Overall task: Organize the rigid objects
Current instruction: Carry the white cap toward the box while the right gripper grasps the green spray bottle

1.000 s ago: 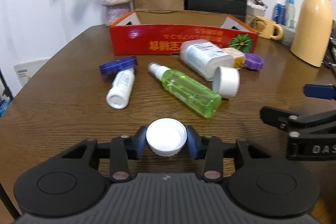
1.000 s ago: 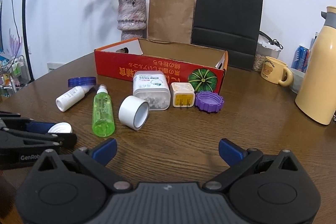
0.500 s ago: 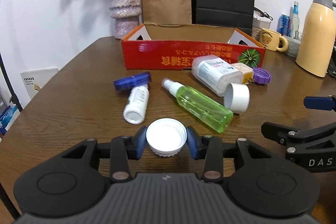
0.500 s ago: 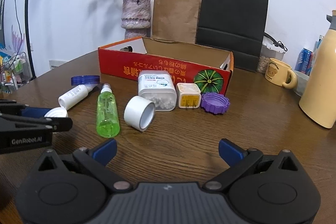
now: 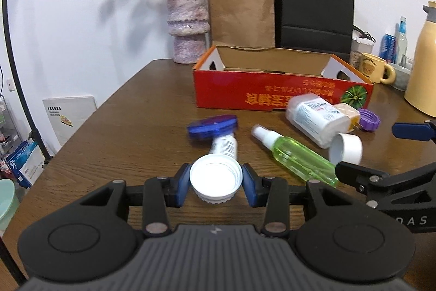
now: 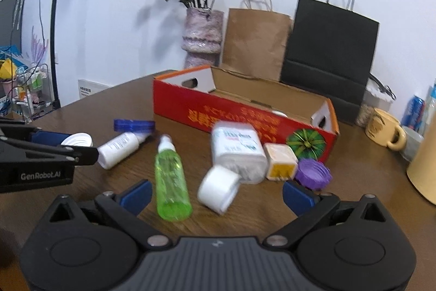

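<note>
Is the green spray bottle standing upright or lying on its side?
It is lying on its side. The green spray bottle rests lengthwise on the table, with its white nozzle toward the red box.

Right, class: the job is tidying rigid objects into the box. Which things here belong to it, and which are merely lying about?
Belong to the job:
- red cardboard box
- white screw cap in left gripper
- green spray bottle
- small white bottle
- blue round lid
- purple ridged lid

Lying about:
- pink flower vase
- brown paper bag
- black paper bag
- yellow mug
</note>
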